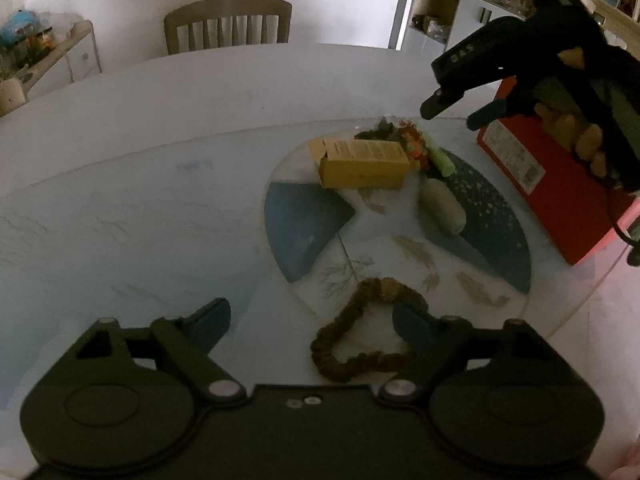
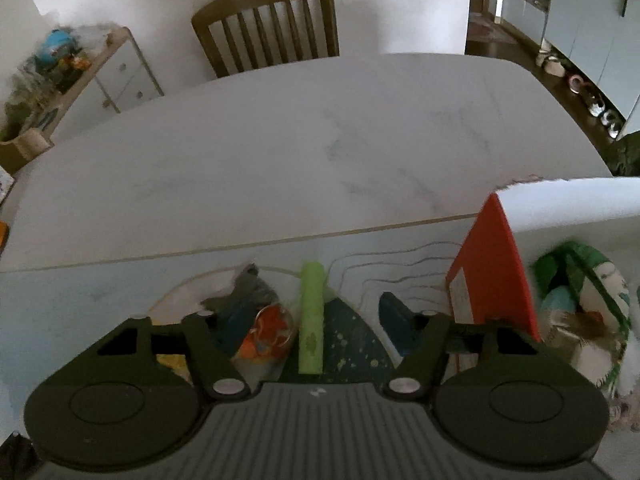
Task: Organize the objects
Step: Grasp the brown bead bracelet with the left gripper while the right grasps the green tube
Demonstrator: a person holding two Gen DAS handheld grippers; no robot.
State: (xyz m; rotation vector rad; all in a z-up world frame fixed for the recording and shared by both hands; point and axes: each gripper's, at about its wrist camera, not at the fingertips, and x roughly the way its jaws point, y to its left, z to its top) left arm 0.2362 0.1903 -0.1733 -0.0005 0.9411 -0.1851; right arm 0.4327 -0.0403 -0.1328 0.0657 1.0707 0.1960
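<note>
A brown scrunchie (image 1: 360,336) lies on the round glass turntable (image 1: 120,240), between the fingers of my open left gripper (image 1: 316,320). Beyond it lie a yellow box (image 1: 362,164), a green tube (image 1: 440,160), a cream roll (image 1: 442,208) and an orange packet (image 1: 414,142). My right gripper (image 1: 460,110) hovers open above the far right of the pile, next to a red box (image 1: 552,188). In the right wrist view the right gripper (image 2: 316,320) is open over the green tube (image 2: 311,316) and orange packet (image 2: 268,332), with the red box (image 2: 496,272) at its right.
A white marble table (image 2: 280,152) extends to a wooden chair (image 2: 272,24). A green patterned bag (image 2: 588,304) sits in the red box. A cluttered side cabinet (image 2: 80,76) stands far left. Cupboards (image 2: 580,20) stand far right.
</note>
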